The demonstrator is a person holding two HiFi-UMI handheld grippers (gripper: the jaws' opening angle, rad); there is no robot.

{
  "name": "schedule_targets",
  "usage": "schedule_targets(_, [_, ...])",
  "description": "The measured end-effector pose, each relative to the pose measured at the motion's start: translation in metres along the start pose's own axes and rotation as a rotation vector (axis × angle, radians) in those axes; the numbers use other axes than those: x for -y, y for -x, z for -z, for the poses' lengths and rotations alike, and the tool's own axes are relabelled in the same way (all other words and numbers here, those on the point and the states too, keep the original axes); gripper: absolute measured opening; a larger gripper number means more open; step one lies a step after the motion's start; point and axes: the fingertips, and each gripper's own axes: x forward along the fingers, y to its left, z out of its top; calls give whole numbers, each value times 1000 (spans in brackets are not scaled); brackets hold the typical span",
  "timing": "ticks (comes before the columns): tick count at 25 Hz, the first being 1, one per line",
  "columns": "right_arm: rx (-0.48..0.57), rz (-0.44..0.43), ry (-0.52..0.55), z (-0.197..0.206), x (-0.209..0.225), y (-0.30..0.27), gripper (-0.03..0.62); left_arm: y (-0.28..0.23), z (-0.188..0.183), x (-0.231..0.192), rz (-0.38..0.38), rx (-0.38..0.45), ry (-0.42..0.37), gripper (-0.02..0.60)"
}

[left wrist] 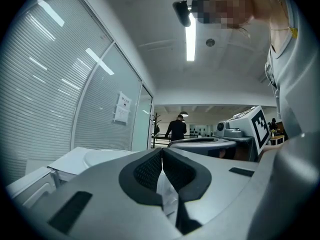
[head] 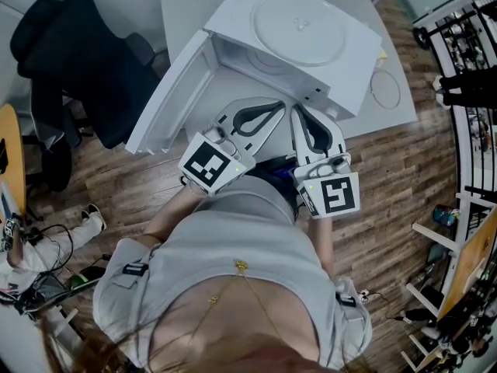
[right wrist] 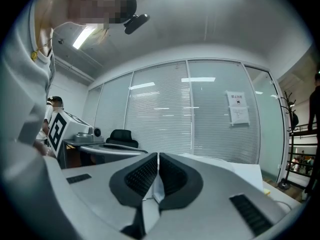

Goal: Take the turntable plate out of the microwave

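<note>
The white microwave (head: 326, 68) stands on a white table (head: 182, 6) with its door (head: 167, 92) swung open to the left. A round clear turntable plate (head: 299, 28) lies flat on top of the microwave. My left gripper (head: 278, 106) and right gripper (head: 297, 111) hover side by side in front of the open cavity, tips close together. Both are shut with nothing between the pads. In the left gripper view the jaws (left wrist: 162, 151) meet, with the microwave's top (left wrist: 95, 159) to their left. The right gripper view shows closed jaws (right wrist: 157, 156) too.
A black office chair (head: 70, 45) stands left of the table. A thin ring of cable (head: 386, 89) lies on the table's right part. Racks and clutter (head: 466, 68) line the right side, over wooden floor. Another person (left wrist: 176, 129) stands far off.
</note>
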Motion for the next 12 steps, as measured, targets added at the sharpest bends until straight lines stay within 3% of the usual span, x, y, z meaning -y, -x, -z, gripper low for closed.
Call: schedule_targets(12, [-16,-1,1,5,1,-1,25,-1,0,1,1,-13,-13,29])
